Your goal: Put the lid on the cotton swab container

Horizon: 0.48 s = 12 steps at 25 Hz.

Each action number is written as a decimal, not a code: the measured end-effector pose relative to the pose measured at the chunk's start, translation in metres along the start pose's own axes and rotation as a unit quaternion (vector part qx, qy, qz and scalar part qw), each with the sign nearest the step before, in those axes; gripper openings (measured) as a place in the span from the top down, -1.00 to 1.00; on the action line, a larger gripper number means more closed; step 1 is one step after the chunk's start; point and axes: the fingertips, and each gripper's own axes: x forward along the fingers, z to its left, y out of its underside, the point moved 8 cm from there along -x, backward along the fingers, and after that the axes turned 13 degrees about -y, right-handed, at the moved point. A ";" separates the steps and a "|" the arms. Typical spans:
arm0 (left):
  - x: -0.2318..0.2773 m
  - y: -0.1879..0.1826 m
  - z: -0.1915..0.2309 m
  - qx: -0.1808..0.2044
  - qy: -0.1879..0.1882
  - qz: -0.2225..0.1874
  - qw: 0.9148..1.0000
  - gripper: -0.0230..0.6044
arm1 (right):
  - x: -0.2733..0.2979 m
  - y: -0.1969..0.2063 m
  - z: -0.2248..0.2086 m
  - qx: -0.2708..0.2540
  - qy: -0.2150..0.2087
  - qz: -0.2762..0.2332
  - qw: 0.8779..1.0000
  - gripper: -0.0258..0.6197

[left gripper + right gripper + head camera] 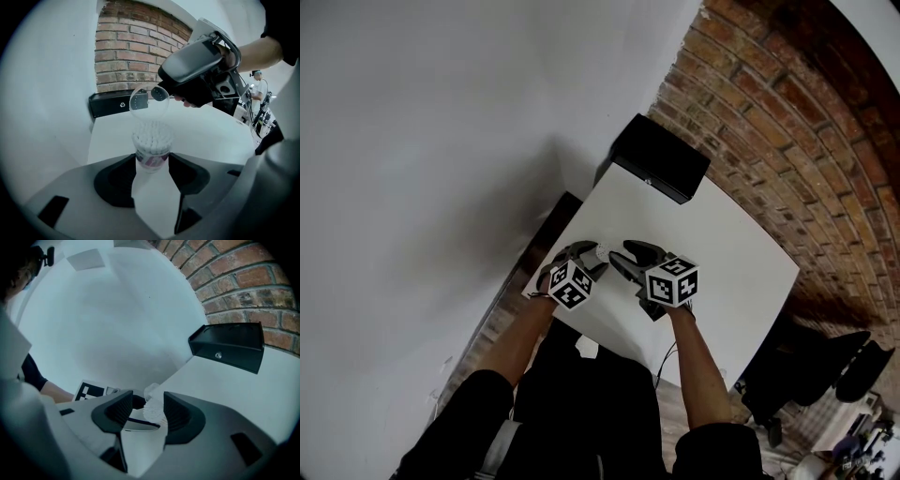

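Now my left gripper (152, 162) clamps the cotton swab container (151, 141) by the table's (731, 272) near edge. My right gripper (146, 408) pinches the clear lid (147, 104), seemingly by its rim, just above. I'd level it, centre it, then press down.

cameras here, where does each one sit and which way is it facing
head view: on the person's head, looking steeply down at the white table; both forearms show.
left gripper view: on the left gripper, looking along its fingers at the cotton swab container between them.
right gripper view: on the right gripper, looking along its fingers, which hold the lid.
shared: all three show the black box.
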 end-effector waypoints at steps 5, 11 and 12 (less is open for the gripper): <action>-0.001 0.000 -0.002 -0.007 -0.007 -0.001 1.000 0.19 | 0.001 0.003 0.011 0.001 -0.014 0.005 1.000 0.25; -0.002 0.001 -0.002 -0.013 -0.011 0.000 1.000 0.19 | 0.000 0.004 0.014 0.004 -0.021 0.008 1.000 0.52; -0.002 0.001 -0.002 -0.014 -0.012 -0.001 1.000 0.19 | 0.000 0.004 0.014 0.005 -0.020 0.008 1.000 0.57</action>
